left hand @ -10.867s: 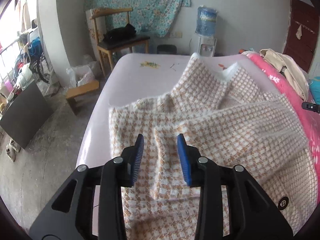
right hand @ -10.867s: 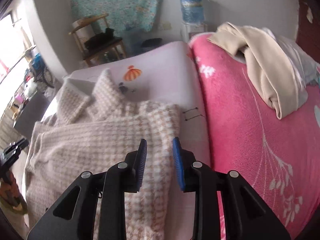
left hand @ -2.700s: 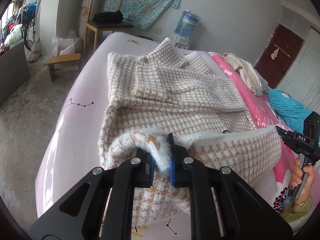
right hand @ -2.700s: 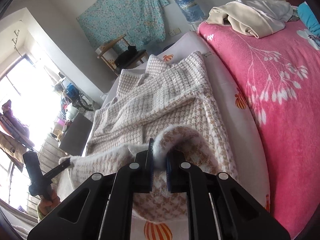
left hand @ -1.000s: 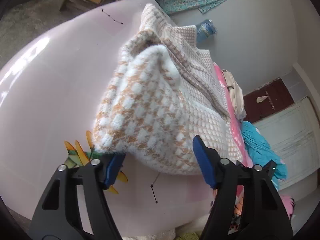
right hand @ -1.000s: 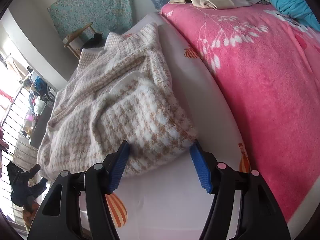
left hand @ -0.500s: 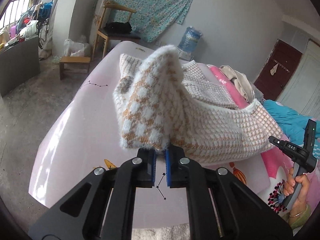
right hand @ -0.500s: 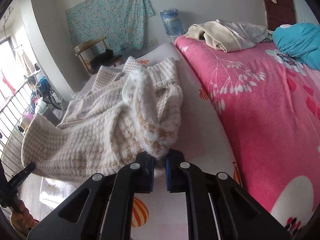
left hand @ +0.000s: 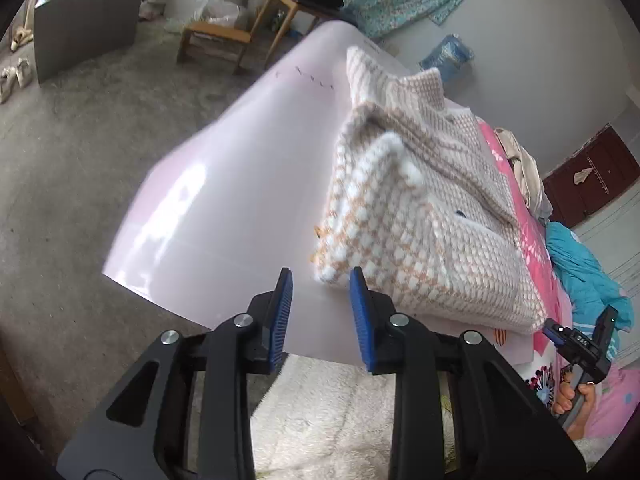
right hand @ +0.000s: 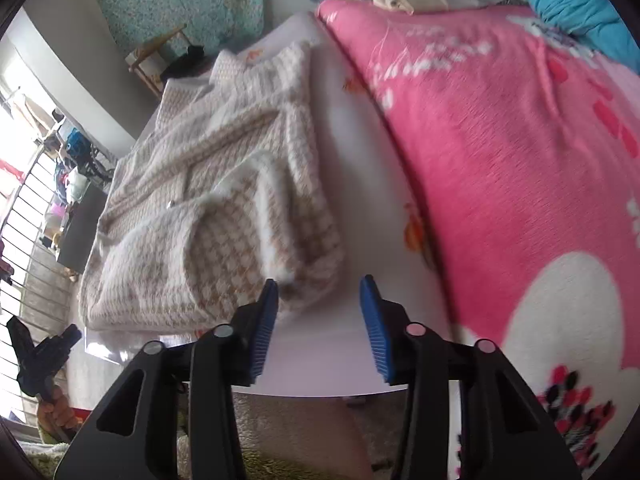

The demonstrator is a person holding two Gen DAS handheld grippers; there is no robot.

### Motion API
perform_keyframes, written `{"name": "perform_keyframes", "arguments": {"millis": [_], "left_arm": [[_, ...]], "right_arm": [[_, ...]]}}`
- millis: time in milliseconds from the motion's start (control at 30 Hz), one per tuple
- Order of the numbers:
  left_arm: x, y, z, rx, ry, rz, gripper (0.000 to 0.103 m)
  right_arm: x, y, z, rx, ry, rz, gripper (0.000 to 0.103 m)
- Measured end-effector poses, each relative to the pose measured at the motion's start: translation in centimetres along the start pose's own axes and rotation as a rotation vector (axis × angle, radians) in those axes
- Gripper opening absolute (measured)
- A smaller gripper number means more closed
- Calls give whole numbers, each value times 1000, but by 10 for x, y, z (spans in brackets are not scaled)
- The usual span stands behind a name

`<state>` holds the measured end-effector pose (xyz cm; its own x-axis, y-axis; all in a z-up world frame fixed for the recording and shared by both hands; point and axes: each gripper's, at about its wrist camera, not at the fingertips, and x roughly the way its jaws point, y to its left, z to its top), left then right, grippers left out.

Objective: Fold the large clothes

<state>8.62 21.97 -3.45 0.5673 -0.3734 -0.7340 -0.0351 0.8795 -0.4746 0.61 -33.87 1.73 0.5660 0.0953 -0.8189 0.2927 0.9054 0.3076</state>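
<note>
From the left wrist: half a second ago the left claw point(left hand: 320, 312) was pinched on a raised corner of the checked coat point(left hand: 420, 208); now its jaws are opening, narrowly parted, with nothing between them. The coat lies folded on the pale sheet point(left hand: 240, 184) of the bed, its near corner just beyond the claw's tips, apart from them.

From the right wrist: the right claw point(right hand: 318, 320) too gripped a lifted fold half a second ago; its jaws are now opening, moderately wide and empty. The coat point(right hand: 224, 216) rests on the sheet point(right hand: 360, 168) beside the pink blanket point(right hand: 500, 140), its rounded near edge just ahead of the left-hand pad.
</note>
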Motion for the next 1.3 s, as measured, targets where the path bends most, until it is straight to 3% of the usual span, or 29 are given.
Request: {"name": "perform_keyframes", "arguments": {"millis": [67,167,267,367,433,500,567,600,767,867,967,1067,1133,1200,1300], "left_arm": [[-11,-8,8,45,-40,-6,30],[-1,-48,17,147,-27,-96,39],[37,-104,17,272,70,-196,51],[82,-151,7,412,141,-148,51],[102,-169,-2,475,151,-86,39],[108,-180,-9,546,138,-67,17],[105,-186,-14,602,112,-57,3],[103,-187,-15,630,101,-51,0],[79,-192,-20,697,74,-74,0],[86,-186,-22,674,148,-56,0],[107,-168,-22,581,239,-76,0],[109,-159,-9,508,270,-134,0],[105,-155,1,483,263,-149,1],[100,-149,13,456,239,-152,21],[94,-142,35,435,163,-102,35]], "right_arm": [[-17,0,7,-20,-54,3,48],[-13,24,19,-78,-65,103,55],[20,60,28,-136,2,238,56],[62,87,33,-187,87,247,56],[83,97,31,-216,135,216,53],[92,104,27,-256,152,185,25],[94,108,25,-280,156,194,12],[92,109,24,-293,149,191,7],[63,111,24,-333,101,212,6],[57,110,20,-344,118,231,6],[82,104,10,-351,198,209,6],[99,102,9,-346,246,206,6],[94,100,17,-343,241,224,13],[84,96,27,-338,202,227,34],[71,82,42,-300,133,235,43]]}}
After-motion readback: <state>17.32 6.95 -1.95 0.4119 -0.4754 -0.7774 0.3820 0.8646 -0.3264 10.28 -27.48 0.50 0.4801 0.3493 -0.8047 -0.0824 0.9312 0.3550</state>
